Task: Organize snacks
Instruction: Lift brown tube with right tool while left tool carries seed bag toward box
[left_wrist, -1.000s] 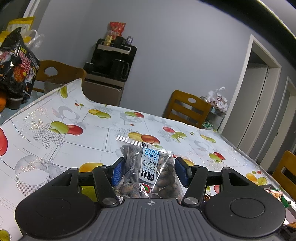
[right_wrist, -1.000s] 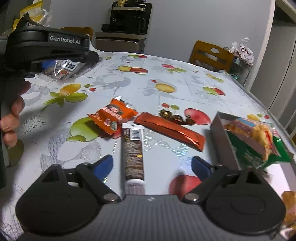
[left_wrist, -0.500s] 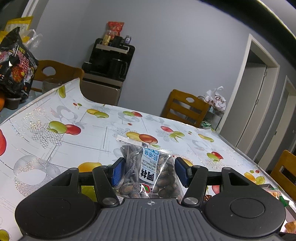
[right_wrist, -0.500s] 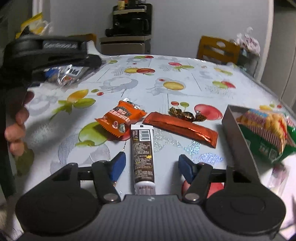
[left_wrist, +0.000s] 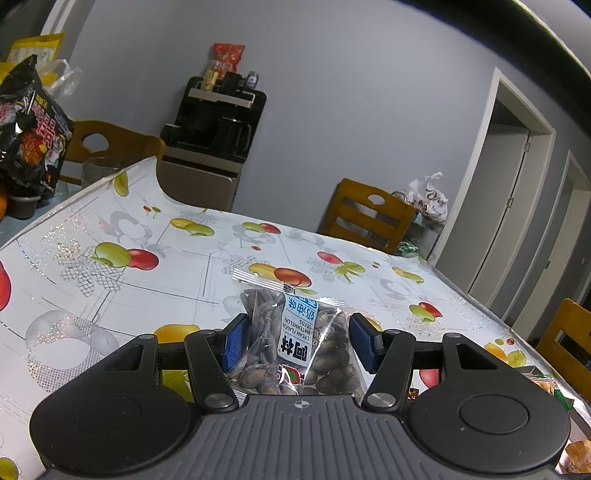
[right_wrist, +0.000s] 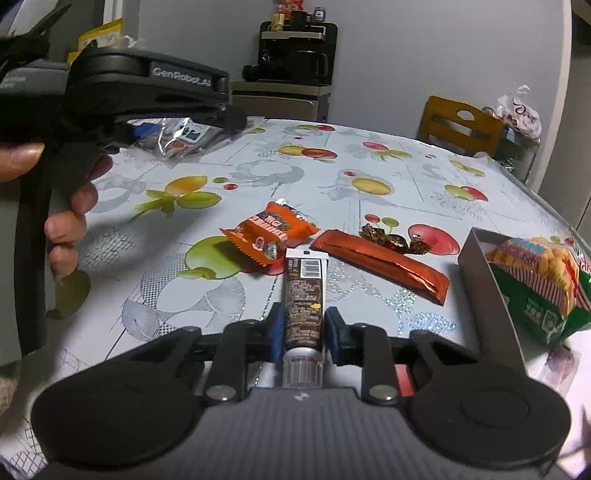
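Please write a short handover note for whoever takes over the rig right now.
Left gripper: holds the watermelon seed packet above the table; its blue fingers are set wide around the bag.
Right gripper: fingers closed against the brown tube, which lies on the table.
On the table: orange snack packet, long red-orange bar, wrapped candies.
Done: the grey box at right already holds a popcorn-like bag on a green pack.
Left: seeds, tube, packet, bar and candies are not yet in the box.
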